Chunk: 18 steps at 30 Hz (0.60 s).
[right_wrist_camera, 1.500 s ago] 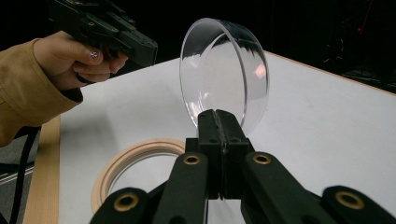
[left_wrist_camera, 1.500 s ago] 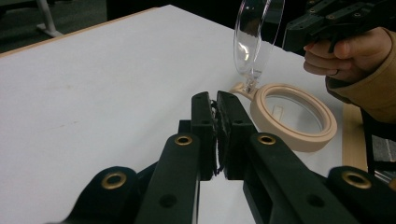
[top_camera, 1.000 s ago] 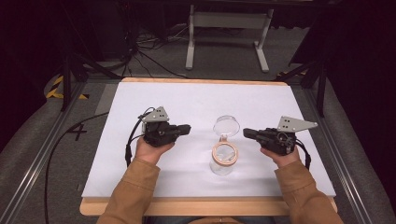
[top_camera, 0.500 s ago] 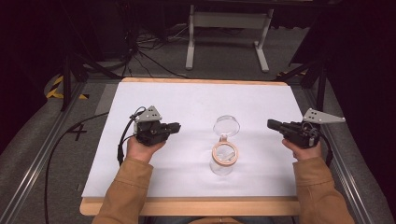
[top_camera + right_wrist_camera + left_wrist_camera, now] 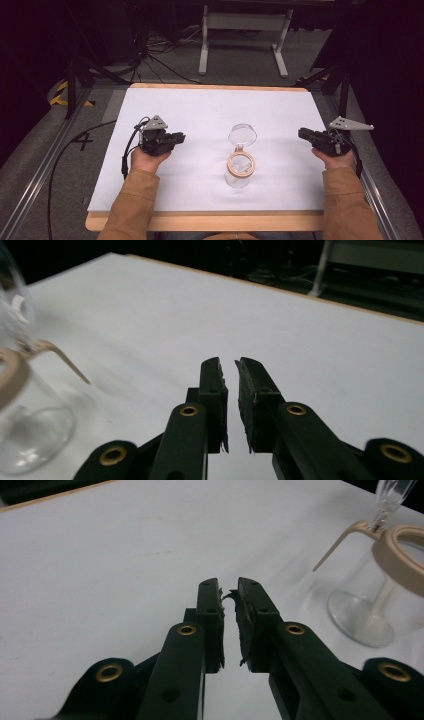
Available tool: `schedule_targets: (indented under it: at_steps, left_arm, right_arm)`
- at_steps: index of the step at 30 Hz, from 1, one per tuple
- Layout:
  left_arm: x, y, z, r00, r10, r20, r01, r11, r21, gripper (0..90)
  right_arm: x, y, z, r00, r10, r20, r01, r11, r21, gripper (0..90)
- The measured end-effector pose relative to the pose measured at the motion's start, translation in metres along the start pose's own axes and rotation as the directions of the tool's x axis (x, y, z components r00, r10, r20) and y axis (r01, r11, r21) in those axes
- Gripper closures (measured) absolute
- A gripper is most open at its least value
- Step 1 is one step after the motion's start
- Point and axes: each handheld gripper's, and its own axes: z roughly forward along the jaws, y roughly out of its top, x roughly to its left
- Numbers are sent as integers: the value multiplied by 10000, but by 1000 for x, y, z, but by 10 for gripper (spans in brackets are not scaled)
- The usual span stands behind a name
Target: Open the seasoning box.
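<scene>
From the high view I see my left gripper (image 5: 177, 137) resting on the white table (image 5: 200, 110), left of the clear glass jar (image 5: 240, 170), and my right gripper (image 5: 303, 132) near the table's right edge; both stand well apart from the jar, with bare surface all around it. The jar's hinged lid (image 5: 243, 134) is swung open behind its tan rim.

In the left gripper view the jaws are nearly closed, a thin slit between the pads, holding nothing; the jar (image 5: 385, 590) stands off to the right.

In the right gripper view the jaws are likewise almost together and empty, with the jar (image 5: 25, 415) at far left and open table ahead to the wooden edge
</scene>
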Motion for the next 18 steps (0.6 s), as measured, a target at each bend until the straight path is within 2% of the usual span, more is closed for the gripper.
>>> schedule_targets:
  at_steps: [5,11,15,16,18]
  left_arm:
    - [7,-6,3,9996,-275,-106,277,9993,250,796]
    - [12,-13,10,9983,-449,-363,465,9978,467,788]
    - [14,-19,18,9978,-462,-469,508,9936,1010,784]
    - [14,-19,18,9978,-462,-469,508,9936,1010,782]
    - [14,-22,22,9977,-506,-450,552,9926,1080,779]
  right_arm:
    - [-6,-9,11,9991,-11,430,-20,9975,710,783]
    - [-11,-20,24,9984,105,560,-181,9904,1370,766]
    - [-12,-27,33,9981,219,570,-316,9840,1755,751]
    - [-12,-27,33,9981,219,570,-316,9840,1755,751]
    - [-12,-32,40,9983,183,549,-294,9774,2093,750]
